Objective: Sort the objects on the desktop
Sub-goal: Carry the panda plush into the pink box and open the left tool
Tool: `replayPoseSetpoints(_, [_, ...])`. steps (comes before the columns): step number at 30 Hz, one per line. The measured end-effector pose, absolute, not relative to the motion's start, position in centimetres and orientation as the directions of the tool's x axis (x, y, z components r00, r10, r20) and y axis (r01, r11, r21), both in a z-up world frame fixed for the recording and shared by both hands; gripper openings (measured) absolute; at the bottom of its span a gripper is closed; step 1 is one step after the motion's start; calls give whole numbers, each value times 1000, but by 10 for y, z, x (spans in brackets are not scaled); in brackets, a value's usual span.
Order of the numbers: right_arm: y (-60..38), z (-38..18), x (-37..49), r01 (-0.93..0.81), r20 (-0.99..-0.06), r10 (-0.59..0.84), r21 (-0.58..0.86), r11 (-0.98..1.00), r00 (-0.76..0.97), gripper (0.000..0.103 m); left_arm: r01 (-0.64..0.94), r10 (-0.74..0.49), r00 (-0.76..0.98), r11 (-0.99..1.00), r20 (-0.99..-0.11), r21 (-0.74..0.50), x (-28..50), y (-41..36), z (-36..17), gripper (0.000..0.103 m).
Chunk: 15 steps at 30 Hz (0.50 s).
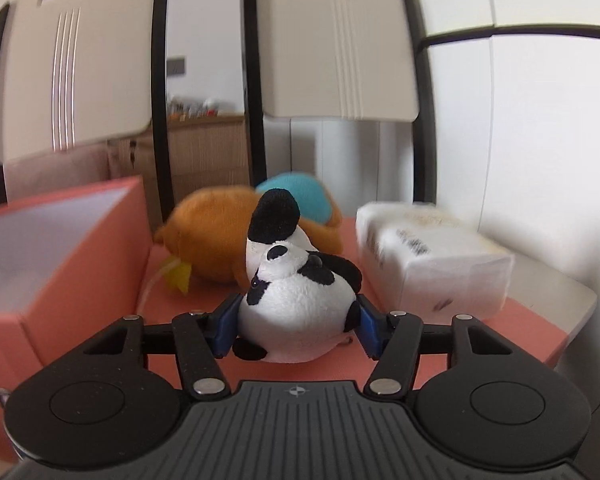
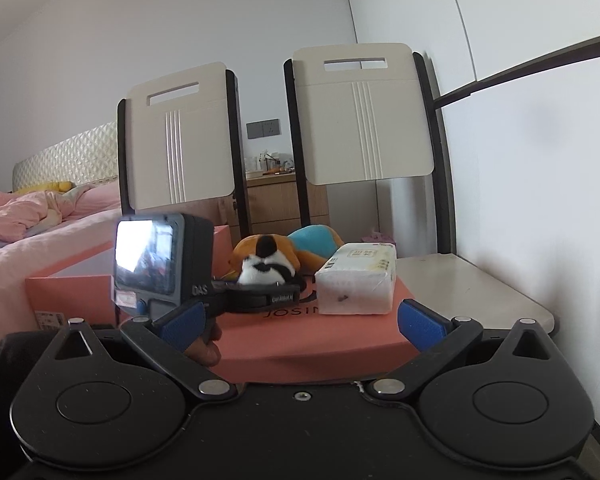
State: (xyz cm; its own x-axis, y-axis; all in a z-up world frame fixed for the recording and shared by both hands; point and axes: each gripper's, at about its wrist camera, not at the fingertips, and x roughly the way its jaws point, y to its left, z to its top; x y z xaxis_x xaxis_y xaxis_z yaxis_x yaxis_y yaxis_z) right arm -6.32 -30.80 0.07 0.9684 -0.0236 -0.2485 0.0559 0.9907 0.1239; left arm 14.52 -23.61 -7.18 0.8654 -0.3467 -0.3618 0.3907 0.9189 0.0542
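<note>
A black-and-white plush panda (image 1: 296, 300) lies on the pink box lid (image 1: 260, 368), and my left gripper (image 1: 296, 328) is shut on its body, blue pads pressing both sides. Behind it lie an orange plush (image 1: 212, 236) with a turquoise part (image 1: 304, 196), and to the right a white tissue pack (image 1: 432, 264). In the right wrist view the panda (image 2: 264, 270), the orange plush (image 2: 252, 246) and the tissue pack (image 2: 356, 282) sit on the lid (image 2: 340, 332). My right gripper (image 2: 300, 326) stands open and empty, short of the lid.
An open pink box (image 1: 60, 248) stands to the left of the lid. Two folded cream chairs (image 2: 364, 116) lean behind the table (image 2: 480, 288). A white wall is at the right, a bed (image 2: 40, 216) at the left. The left gripper's camera unit (image 2: 156, 260) sits front left.
</note>
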Motion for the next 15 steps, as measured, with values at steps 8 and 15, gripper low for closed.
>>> replayPoseSetpoints(8, [-296,2,-52,58,-265,-27,110,992,964,102,422,-397,875,906,-278,33,127,-211,-29,62])
replayPoseSetpoints(15, [-282,1,-40,57,-278,-31,86,995,960,102,416,-406,893,909,-193,13,113,-176,14,62])
